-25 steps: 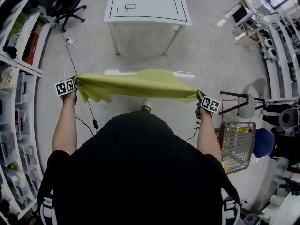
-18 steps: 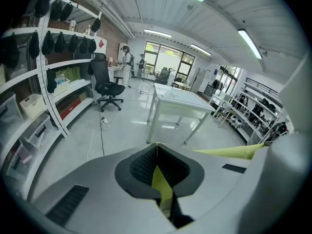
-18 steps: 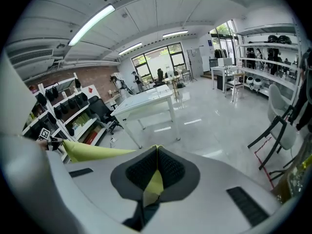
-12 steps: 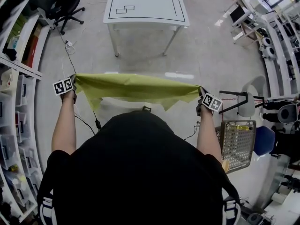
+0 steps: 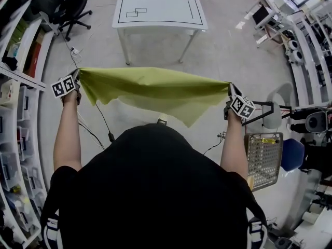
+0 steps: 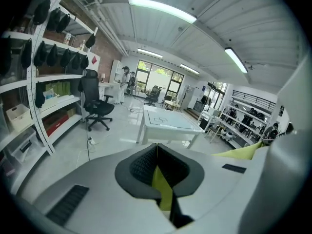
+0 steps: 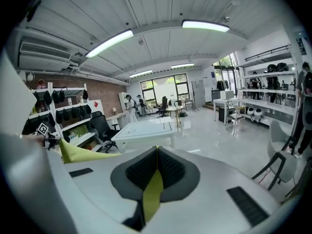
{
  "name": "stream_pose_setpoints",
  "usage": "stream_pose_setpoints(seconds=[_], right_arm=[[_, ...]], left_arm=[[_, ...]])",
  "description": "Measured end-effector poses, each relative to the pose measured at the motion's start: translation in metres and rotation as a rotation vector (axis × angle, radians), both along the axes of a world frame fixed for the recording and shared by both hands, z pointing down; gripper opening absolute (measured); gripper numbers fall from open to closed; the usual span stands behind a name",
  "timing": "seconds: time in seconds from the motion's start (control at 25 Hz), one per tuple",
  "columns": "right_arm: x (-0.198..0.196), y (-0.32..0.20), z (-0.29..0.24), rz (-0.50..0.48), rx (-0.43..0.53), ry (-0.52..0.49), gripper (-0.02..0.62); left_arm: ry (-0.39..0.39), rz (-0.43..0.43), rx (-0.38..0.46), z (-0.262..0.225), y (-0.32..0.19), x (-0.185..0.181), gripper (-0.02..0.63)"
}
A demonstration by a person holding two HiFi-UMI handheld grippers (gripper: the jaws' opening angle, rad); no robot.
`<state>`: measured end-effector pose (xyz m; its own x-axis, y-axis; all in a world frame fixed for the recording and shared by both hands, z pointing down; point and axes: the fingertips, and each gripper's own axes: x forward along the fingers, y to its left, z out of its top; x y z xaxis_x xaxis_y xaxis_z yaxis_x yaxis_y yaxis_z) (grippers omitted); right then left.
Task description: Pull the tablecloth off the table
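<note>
My left gripper point(image 5: 77, 79) and right gripper point(image 5: 231, 93) are both pressed together on the top corners of the yellow-green tablecloth point(image 5: 155, 90). I hold it stretched in the air in front of me. It is well apart from the bare white surface point(image 5: 158, 8) at 12 o'clock, so I judge the pull itself is done.

The main risk is the grip. In the left gripper view only a narrow fold of cloth point(image 6: 163, 189) runs through the closed pads, and it is the same in the right gripper view point(image 7: 152, 194). If I spread my arms further the top edge goes tighter, and one corner could slide out and drop that whole side to the floor.

The lower edge hangs slack, with a loose point point(image 5: 189, 119) dangling toward 5 o'clock of the sheet. As I lower it, that point could drag on the floor, get under my feet, or snag the black cable point(image 5: 101, 121) lying at about 8 o'clock.

My right gripper is near a black metal frame point(image 5: 262, 108) at 3 o'clock, with a wire basket point(image 5: 263, 160) just below it. A wide swing that way could hook the cloth on either.
</note>
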<state>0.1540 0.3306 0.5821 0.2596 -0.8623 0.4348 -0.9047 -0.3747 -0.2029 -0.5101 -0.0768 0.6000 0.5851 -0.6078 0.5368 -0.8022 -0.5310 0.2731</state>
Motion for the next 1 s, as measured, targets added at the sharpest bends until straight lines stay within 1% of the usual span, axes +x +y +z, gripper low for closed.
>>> stream_pose_setpoints(seconds=[0.2, 0.44, 0.72, 1.0], right_arm=[[0.004, -0.023, -0.055, -0.022, 0.076, 0.065, 0.021], [0.012, -0.037, -0.104, -0.022, 0.15, 0.104, 0.021], [0.016, -0.048, -0.123, -0.043, 0.17, 0.119, 0.021], [0.017, -0.05, -0.124, -0.037, 0.181, 0.117, 0.021]], left_arm=[[0.052, 0.014, 0.063, -0.039, -0.022, 0.018, 0.02], [0.082, 0.021, 0.117, -0.075, -0.04, 0.031, 0.02], [0.09, 0.004, 0.135, -0.091, -0.049, 0.034, 0.02], [0.093, 0.0, 0.141, -0.092, -0.051, 0.037, 0.02]])
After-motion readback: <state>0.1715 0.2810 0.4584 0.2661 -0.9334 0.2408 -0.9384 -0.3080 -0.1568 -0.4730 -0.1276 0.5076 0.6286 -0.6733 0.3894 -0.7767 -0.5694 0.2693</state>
